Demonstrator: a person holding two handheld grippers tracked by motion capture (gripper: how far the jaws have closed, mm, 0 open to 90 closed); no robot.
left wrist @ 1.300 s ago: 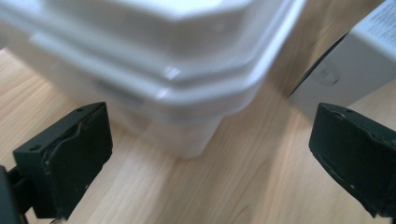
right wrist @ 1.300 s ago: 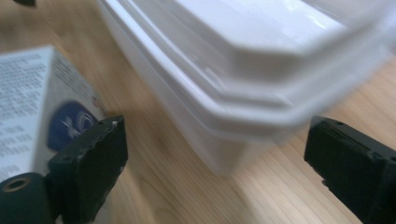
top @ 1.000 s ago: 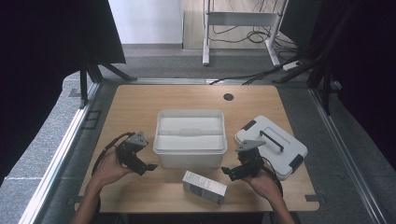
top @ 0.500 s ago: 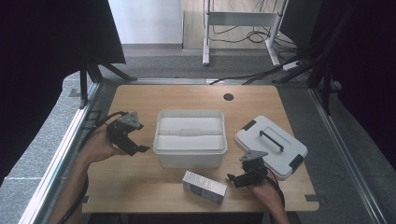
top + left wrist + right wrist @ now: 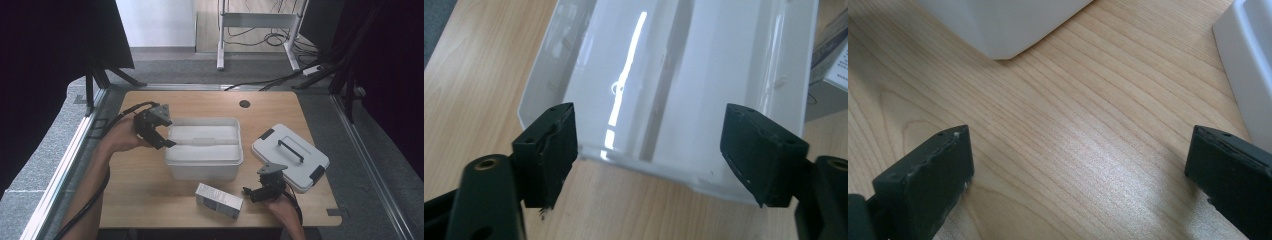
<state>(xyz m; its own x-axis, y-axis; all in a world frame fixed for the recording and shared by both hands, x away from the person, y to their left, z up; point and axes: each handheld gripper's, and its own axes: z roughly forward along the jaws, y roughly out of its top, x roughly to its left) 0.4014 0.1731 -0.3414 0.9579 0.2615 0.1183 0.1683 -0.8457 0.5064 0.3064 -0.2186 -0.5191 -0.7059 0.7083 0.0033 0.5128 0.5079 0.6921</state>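
A white open bin point(image 5: 204, 147) stands mid-table, its inside bare point(image 5: 674, 75). My left gripper point(image 5: 162, 140) hovers at the bin's left rim, tilted down toward it. Its jaws have just been closing; they stand apart point(image 5: 649, 150) with the bin's near rim showing between them, untouched. My right gripper point(image 5: 250, 192) lies low at the front right, between a small grey-white box point(image 5: 218, 200) and the white lid point(image 5: 290, 157). It is open point(image 5: 1078, 170) over bare wood, with nothing between its jaws.
The lid has a black handle and black latches and lies right of the bin. The wooden table point(image 5: 145, 200) has a cable hole point(image 5: 244, 104) at the back. Black stands and a metal frame surround the table.
My left hand rose from the table's front left and moved back to the bin's left rim. My right hand sank a little toward the front edge, beside the box.
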